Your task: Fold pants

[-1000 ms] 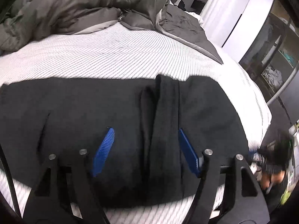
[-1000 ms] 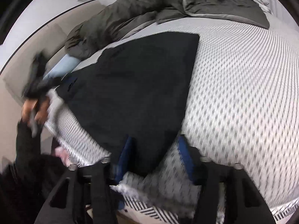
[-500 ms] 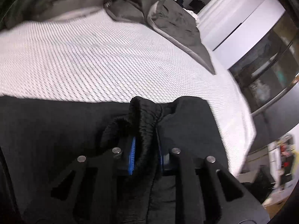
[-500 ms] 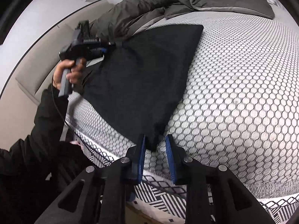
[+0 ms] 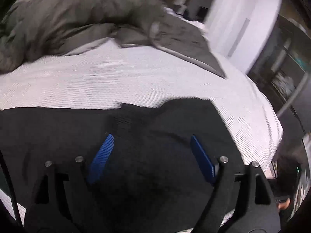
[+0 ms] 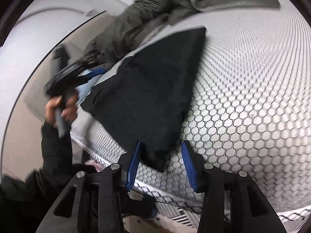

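Note:
Black pants [image 5: 155, 165] lie flat across the near part of the bed, a bunched fold [image 5: 124, 122] just ahead of my left gripper [image 5: 151, 147]. Its jaws are opening wide above the cloth and the pads press on nothing. In the right wrist view the pants [image 6: 155, 89] form a dark wedge that narrows to a corner [image 6: 159, 161]. That corner lies between the pads of my right gripper [image 6: 160, 155], whose jaws are opening, with the right pad clear of the cloth. A person's hand [image 6: 60, 104] holds the left gripper at the pants' far end.
A white sheet with a honeycomb print [image 6: 243, 97] covers the bed [image 5: 136, 77]. A crumpled grey duvet [image 5: 77, 19] is piled at the far side [image 6: 136, 23]. The mattress edge [image 6: 101, 147] drops off by the right gripper. A white wardrobe [image 5: 243, 19] stands beyond the bed.
My left gripper, pinched on the bunched fold half a second ago, has let go, opened wide and drawn back. My right gripper's pads have spread apart from the pants corner.

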